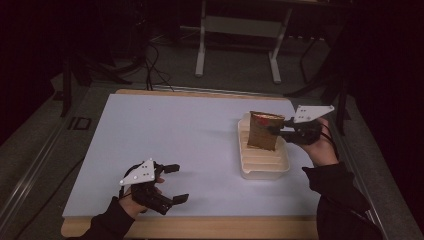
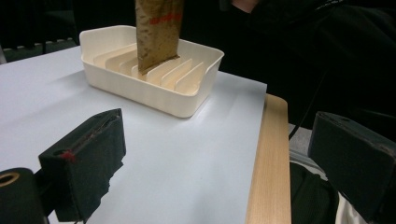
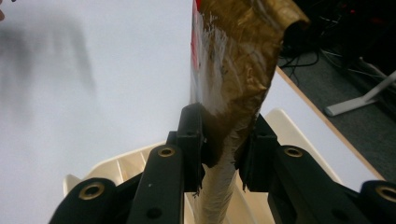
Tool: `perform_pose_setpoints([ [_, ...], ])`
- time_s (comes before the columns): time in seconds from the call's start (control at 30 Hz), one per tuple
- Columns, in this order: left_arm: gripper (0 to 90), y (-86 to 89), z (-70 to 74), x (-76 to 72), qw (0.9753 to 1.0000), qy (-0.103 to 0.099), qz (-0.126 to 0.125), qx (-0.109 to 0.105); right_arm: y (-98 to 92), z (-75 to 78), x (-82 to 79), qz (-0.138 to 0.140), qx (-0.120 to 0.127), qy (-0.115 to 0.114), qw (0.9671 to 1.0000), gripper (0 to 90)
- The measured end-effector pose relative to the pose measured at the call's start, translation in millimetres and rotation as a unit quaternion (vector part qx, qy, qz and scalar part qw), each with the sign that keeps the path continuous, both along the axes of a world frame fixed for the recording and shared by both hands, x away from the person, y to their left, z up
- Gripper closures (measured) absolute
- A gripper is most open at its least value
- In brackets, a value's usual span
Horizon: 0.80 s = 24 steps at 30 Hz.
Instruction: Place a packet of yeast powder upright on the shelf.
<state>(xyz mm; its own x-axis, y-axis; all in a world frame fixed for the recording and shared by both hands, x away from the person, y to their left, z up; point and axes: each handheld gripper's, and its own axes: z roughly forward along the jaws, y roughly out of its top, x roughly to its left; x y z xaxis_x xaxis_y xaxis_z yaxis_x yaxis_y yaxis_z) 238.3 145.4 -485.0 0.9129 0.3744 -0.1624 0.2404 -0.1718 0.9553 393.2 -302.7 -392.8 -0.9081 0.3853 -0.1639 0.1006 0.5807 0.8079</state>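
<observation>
At right side of table (image 1: 165, 130), right tongs (image 1: 278, 131) clench brown packet (image 1: 263, 131) upright over ridged tray (image 1: 263, 169), likely slotting it between dividers; left tongs (image 1: 176, 183) released, idle near left.

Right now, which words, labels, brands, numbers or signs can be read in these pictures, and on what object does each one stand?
No text can be read.
Red print on the brown packet, held upright by the right gripper over the white slotted tray: too blurred to read.
Red print at the packet's edge in the right gripper view: cut off and unreadable.
The left gripper, the tray and the white table sheet show no writing.
</observation>
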Motion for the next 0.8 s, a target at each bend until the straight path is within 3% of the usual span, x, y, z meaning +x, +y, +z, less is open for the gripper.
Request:
perform_pose_setpoints([
  [0.47, 4.7, 1.9, -3.3, 1.1, 1.0000, 0.003, 0.005, -0.007, 3.1, -16.7, 5.5, 0.002, 0.058, 0.013, 0.9982, 73.2],
  [0.67, 4.7, 2.3, -3.9, 1.1, 0.9999, 0.005, 0.005, -0.009, 8.9, -28.9, 7.9, 0.006, 0.047, 0.022, 0.9987, 73.3],
  [0.8, 4.7, 3.0, -4.3, 1.4, 1.0000, 0.004, 0.005, -0.008, 5.8, -39.8, 9.3, 0.002, 0.058, 0.034, 0.9977, 73.3],
])
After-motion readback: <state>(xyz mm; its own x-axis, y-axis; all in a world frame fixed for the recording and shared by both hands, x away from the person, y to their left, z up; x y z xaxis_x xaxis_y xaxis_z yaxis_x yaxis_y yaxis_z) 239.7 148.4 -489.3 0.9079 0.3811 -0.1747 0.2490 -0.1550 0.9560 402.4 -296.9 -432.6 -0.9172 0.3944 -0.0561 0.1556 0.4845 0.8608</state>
